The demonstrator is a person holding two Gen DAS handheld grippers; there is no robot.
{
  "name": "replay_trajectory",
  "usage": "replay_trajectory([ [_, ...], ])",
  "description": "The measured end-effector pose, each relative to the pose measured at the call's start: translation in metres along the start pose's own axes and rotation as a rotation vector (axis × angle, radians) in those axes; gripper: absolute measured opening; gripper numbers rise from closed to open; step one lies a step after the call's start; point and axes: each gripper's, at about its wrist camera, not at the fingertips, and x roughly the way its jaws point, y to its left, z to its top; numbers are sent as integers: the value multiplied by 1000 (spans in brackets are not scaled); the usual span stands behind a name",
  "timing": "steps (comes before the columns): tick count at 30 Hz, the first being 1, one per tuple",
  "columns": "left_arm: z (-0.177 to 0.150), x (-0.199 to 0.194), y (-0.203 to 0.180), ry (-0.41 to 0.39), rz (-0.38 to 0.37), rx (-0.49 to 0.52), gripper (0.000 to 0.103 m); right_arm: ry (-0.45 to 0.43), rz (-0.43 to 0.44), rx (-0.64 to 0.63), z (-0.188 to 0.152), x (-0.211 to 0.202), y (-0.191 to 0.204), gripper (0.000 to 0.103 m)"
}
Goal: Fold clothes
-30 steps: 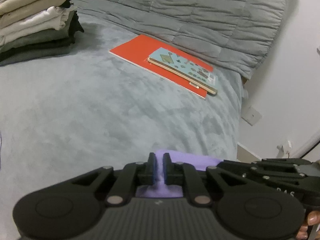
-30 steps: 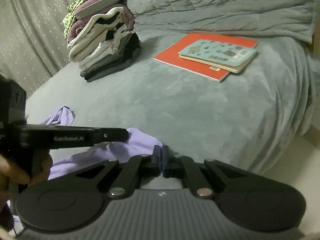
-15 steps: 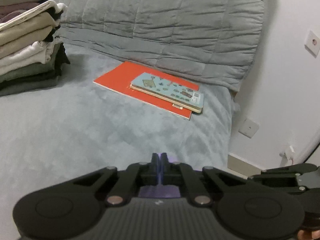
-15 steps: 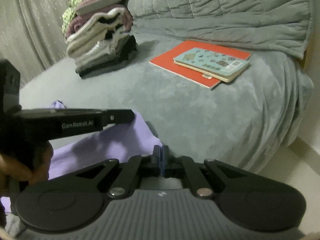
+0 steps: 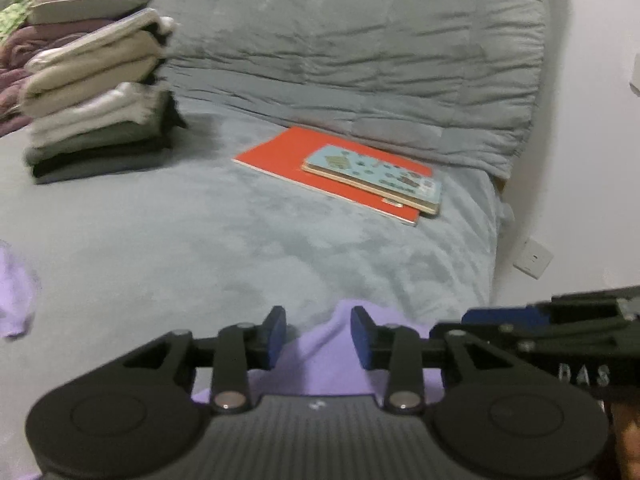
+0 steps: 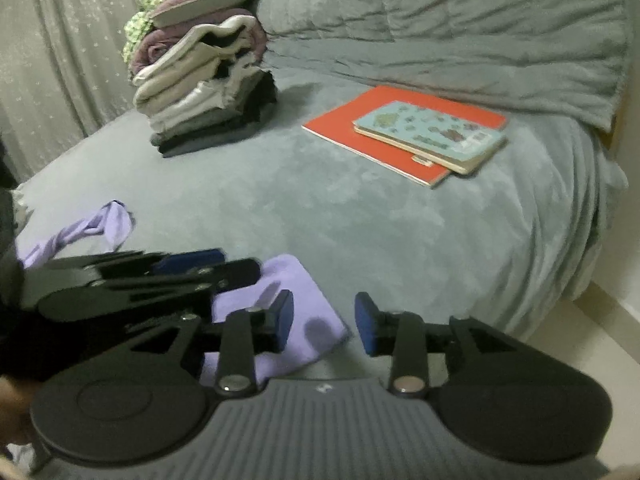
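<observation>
Bed (image 5: pixel 240 240), grey plush cover, with a quilted grey blanket (image 5: pixel 360 40) heaped along the far side. Lilac garment (image 5: pixel 328 360): lies on the near edge of the bed, under and between both grippers; one folded corner (image 6: pixel 296 304) shows flat on the cover in the right wrist view, and a twisted loose end (image 6: pixel 100 224) trails away to the left, apart from the folded part. Left gripper (image 5: pixel 319 336): jaws spread, blue pads wide of each other, nothing pinched; the lilac cloth rises in a soft peak in the gap without touching either pad, as far as can be told. Right gripper (image 6: pixel 324 322): jaws likewise spread, holding nothing; its left pad stands over the folded corner, its right pad over bare cover. The two grippers sit close side by side, each seen at the edge of the other's view, both blurred. Stack of folded clothes (image 6: pixel 208 80): far left of the bed, well apart from the garment; dark pieces at the bottom, cream and white in the middle, mauve and a green-patterned piece on top. Red book (image 6: pixel 380 132): flat on the cover to the right of the stack, near the blanket. Light blue book (image 6: pixel 432 132): lies on the red one, overhanging its right edge. Curtain (image 6: pixel 48 60): pale, behind the stack. Wall socket (image 5: pixel 532 258): on the white wall to the right of the bed.
</observation>
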Motion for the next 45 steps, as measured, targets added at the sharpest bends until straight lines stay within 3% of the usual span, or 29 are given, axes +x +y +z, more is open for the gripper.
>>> replay_trajectory([
  [8,-27,-66,50,-37,106,-60,42,-10,49,-63,1,2,37,39],
  [15,-58,-116,94,-43,191,-118,43,7,125,-144,-1,10,94,39],
  [22,-88,-164,125,-48,265,-146,43,44,222,-275,-9,24,163,39],
  [28,-112,-202,153,-42,313,-173,43,127,353,-368,-12,40,213,39],
  [36,-148,-229,172,-47,280,-205,44,244,549,-485,-7,67,279,39],
  [39,-157,-232,168,-52,271,-162,45,277,622,-558,-9,81,303,39],
  [45,-169,-238,165,-68,256,-150,47,288,695,-624,-22,99,317,38],
])
